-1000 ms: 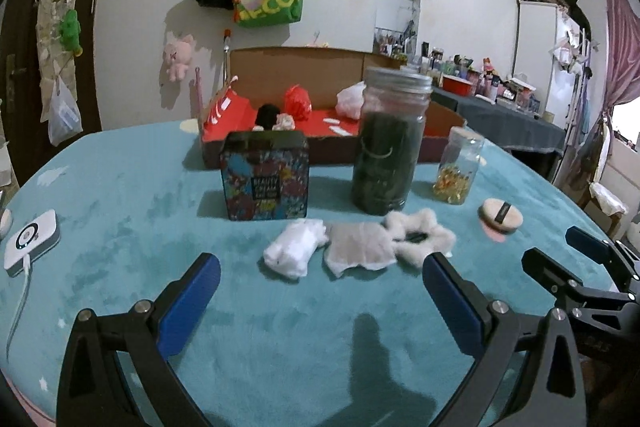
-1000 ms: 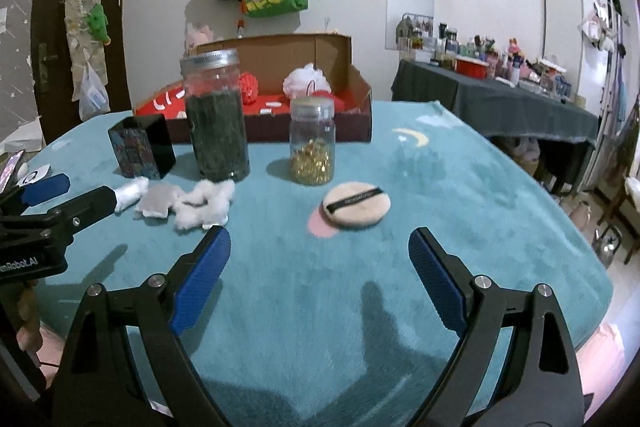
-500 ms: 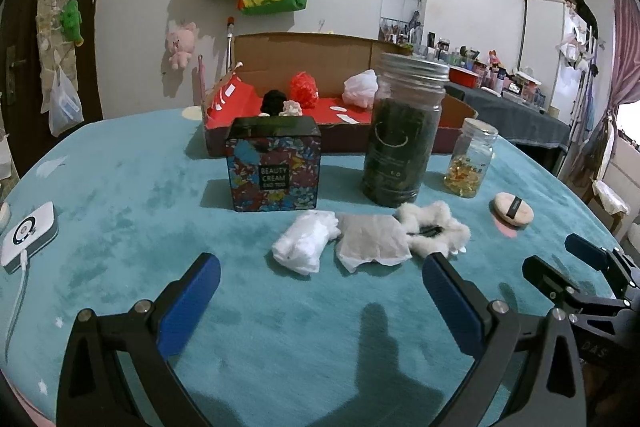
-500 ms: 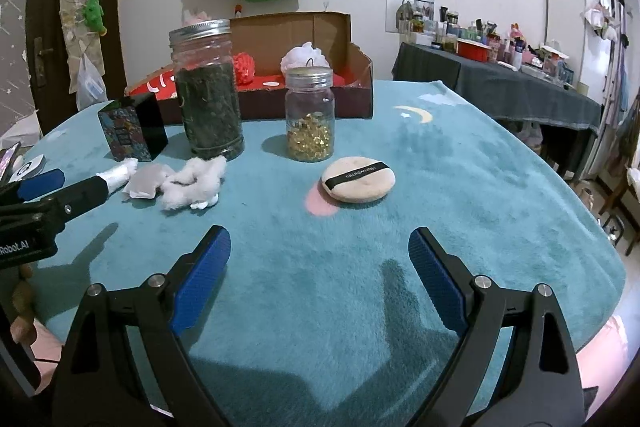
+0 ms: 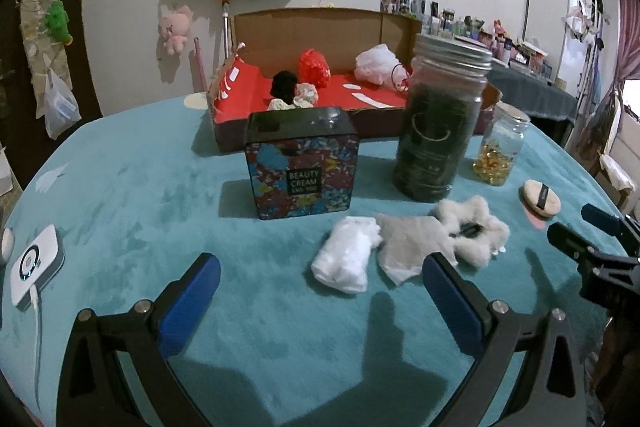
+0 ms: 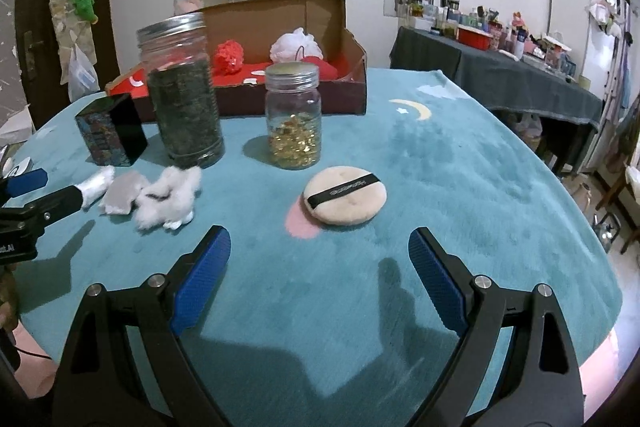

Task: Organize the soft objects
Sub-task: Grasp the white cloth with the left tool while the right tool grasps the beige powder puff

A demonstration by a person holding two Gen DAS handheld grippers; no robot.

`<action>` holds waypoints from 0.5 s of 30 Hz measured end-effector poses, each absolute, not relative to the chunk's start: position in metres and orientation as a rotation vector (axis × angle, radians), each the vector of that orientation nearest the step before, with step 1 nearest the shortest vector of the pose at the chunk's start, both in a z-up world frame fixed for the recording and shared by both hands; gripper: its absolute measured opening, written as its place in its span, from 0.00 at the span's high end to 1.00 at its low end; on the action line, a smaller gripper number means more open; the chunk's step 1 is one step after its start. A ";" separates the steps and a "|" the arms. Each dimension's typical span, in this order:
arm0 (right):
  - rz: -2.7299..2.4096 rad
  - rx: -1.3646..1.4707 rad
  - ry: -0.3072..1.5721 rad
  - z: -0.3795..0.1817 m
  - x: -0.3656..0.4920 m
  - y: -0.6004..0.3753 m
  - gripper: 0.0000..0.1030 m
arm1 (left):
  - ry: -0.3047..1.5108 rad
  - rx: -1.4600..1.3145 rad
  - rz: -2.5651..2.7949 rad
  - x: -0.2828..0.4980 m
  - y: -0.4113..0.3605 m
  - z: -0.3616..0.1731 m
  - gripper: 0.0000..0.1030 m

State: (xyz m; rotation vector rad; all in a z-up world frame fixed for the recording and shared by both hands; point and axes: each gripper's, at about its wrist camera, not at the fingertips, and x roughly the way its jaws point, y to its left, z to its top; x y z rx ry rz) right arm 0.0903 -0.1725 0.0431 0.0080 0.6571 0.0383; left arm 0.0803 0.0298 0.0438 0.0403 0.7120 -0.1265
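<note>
On the teal table cover lie a rolled white cloth [image 5: 346, 259], a grey-white pad [image 5: 412, 247] and a fluffy white scrunchie [image 5: 474, 231], side by side. My left gripper [image 5: 320, 291] is open and empty, just in front of the white cloth. A beige powder puff [image 6: 345, 195] with a black band lies ahead of my right gripper [image 6: 320, 267], which is open and empty. The three soft things also show in the right wrist view, with the scrunchie [image 6: 168, 199] nearest. A cardboard box [image 5: 320, 79] with a red lining holds several soft balls at the back.
A patterned beauty cream box [image 5: 302, 163], a tall dark-filled jar [image 5: 440, 119] and a small jar of yellow capsules [image 5: 500, 151] stand behind the soft things. A white device with a cable [image 5: 34, 263] lies at the left. The table edge is close on the right [image 6: 592, 227].
Both grippers have moved forward over the table. The soft things and the powder puff appear nearer. Both stay open.
</note>
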 end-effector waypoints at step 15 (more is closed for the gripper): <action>0.077 -0.008 0.812 0.044 0.149 -0.191 0.26 | 0.875 0.098 -0.234 0.122 0.029 0.029 0.45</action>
